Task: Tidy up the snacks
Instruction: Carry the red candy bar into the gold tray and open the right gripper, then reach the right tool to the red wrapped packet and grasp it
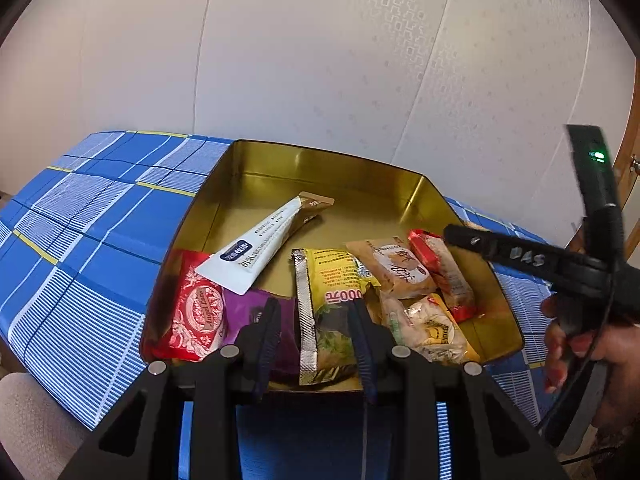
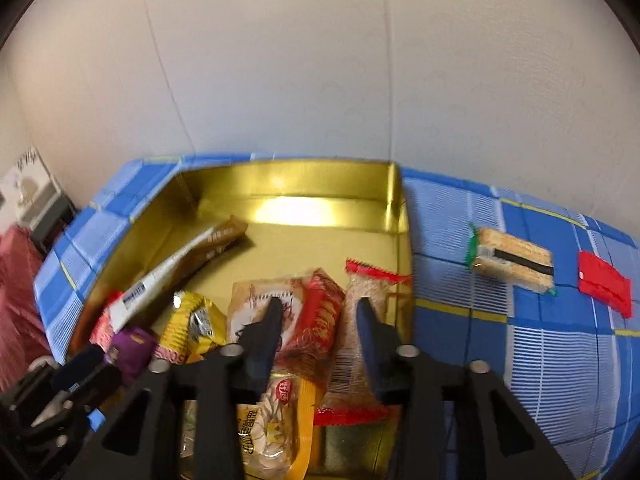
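A gold tin box (image 1: 328, 168) (image 2: 288, 178) stands on the blue checked tablecloth and holds several snack packets: a white and brown stick pack (image 1: 260, 246), a red packet (image 1: 196, 312), a purple packet (image 1: 244, 308), a yellow packet (image 1: 336, 304) and red-ended cracker packs (image 1: 444, 272) (image 2: 360, 320). My left gripper (image 1: 316, 312) is open and empty above the near edge of the box. My right gripper (image 2: 318, 304) is open and empty above the packets at the box's right side. It also shows in the left wrist view (image 1: 520, 256).
On the cloth right of the box lie a sandwich cracker pack with green ends (image 2: 512, 266) and a small red packet (image 2: 604, 282). A white wall stands behind the table. A red fabric seat (image 2: 18, 300) is at the left.
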### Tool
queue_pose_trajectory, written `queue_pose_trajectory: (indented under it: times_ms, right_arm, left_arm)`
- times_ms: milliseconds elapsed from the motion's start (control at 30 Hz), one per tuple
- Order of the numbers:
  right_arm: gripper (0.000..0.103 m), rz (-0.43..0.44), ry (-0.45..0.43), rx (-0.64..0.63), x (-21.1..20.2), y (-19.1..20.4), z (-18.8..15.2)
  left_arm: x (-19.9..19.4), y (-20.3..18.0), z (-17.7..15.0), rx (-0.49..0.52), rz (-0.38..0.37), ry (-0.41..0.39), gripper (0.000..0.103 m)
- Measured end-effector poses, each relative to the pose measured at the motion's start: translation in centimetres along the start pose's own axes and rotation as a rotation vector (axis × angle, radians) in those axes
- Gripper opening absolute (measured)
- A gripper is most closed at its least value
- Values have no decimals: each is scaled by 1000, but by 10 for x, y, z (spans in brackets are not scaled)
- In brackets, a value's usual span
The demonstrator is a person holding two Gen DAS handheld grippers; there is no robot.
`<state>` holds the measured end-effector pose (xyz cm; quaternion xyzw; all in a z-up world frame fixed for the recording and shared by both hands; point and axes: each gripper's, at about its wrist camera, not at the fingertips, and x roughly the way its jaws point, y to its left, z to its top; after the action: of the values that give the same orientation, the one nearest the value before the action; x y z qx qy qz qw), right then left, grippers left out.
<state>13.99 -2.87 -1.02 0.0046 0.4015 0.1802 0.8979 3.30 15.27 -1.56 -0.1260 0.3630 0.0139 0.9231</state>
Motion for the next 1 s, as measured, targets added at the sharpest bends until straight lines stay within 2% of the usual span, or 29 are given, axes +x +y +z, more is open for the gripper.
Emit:
queue_pose_trajectory:
  times_ms: [67, 333, 800, 900, 1000]
  right_arm:
    - [42, 6, -39, 20, -11, -7, -3]
    - [42, -82, -131, 63, -50, -47, -28]
    - [44, -236, -68, 203, -60, -143, -99]
    - [44, -238, -53, 242, -61, -163, -102]
    - [44, -275, -41, 218, -57, -186, -86]
  left_arm:
    - [0, -2, -1, 3, -4, -1, 35]
    - [-3, -9, -3, 15, -26, -1, 35]
    - [-8, -56, -11, 138, -121, 26, 35]
    - [-9, -69, -12, 167, -154, 29, 35]
    - [-8, -81, -13, 181, -187, 54, 35]
